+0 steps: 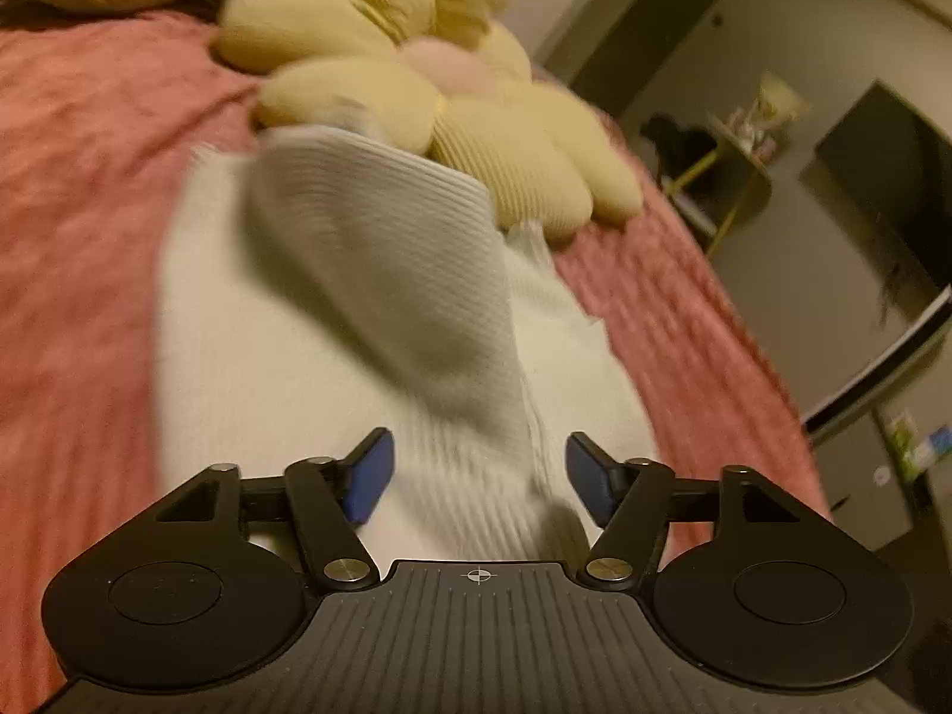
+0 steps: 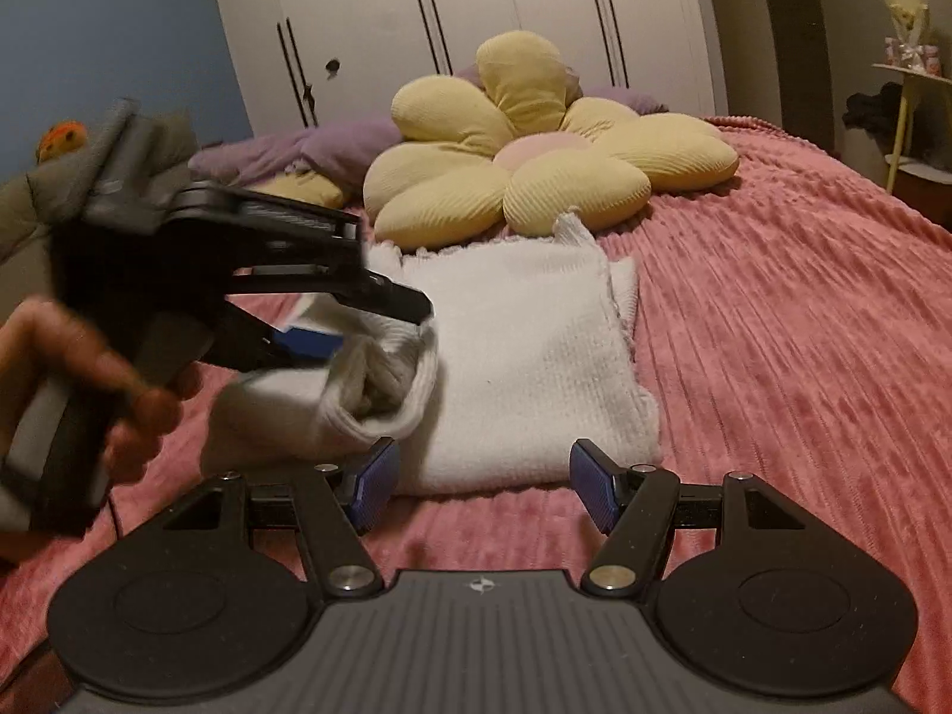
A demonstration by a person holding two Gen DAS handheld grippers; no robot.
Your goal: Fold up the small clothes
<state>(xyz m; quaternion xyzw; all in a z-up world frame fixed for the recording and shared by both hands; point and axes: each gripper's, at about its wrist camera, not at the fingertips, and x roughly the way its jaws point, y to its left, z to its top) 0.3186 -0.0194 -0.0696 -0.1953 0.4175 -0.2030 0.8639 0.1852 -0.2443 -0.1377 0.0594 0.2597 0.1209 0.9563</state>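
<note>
A white knit garment (image 2: 523,357) lies on the pink bedspread (image 2: 773,327), near a yellow flower pillow (image 2: 535,178), its left part bunched up. The left tongs (image 2: 381,321) hover over that fold, released; the right tongs (image 2: 482,485) gape at its near edge, grasping nothing.

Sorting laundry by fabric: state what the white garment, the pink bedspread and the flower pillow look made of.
White garment: soft ribbed knit, probably cotton, matte; fine ridges show. Pink bedspread: plush fleece-like fabric with raised ribs. Flower pillow: stuffed yellow corduroy-like ribbed cloth, puffy petals.
</note>
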